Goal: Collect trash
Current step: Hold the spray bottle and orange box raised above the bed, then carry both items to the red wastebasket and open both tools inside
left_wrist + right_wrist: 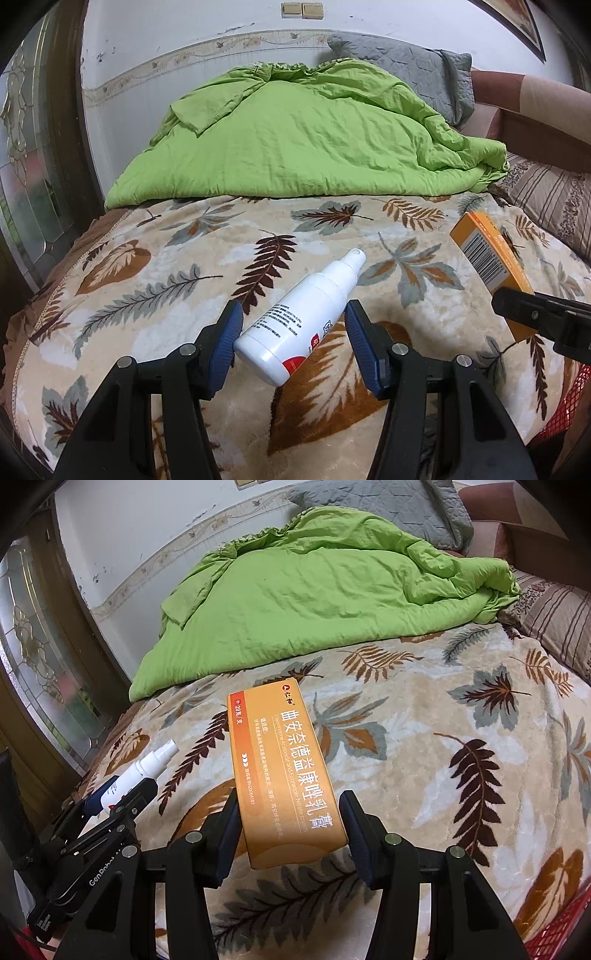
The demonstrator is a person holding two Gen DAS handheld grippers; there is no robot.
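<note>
Two risks are judged from this pose. The white plastic spray bottle with red label print (301, 319) is round and smooth, and it lies slantwise across the line of the left gripper (294, 334); if the jaws are closed as they stand, the pads are likely to meet the body off-square, and the bottle could be rolled or squirted forward over the plush leaf-patterned blanket (155, 266) of the bed. The orange cardboard medicine box printed with white characters (282, 771) is light and probably hollow; if it is squeezed hard it could be crushed, and if it is gripped only at its near end it could be levered downward and slip out. The soft blanket gives under pressure, so either item could be pushed into it rather than caught.

The bottle's base end is placed between the blue pads of the left gripper, with its nozzle pointed away and to the right. The jaws are held apart; a gap is seen at the left pad, while contact at the right pad cannot be told.

The box's near end is set between the black fingers of the right gripper (290, 827), its length running away from the camera. The jaws stand apart, with a clear gap on the right side; the left finger is just beside the box edge, and contact there cannot be confirmed. Both items are still resting on the bed.
</note>
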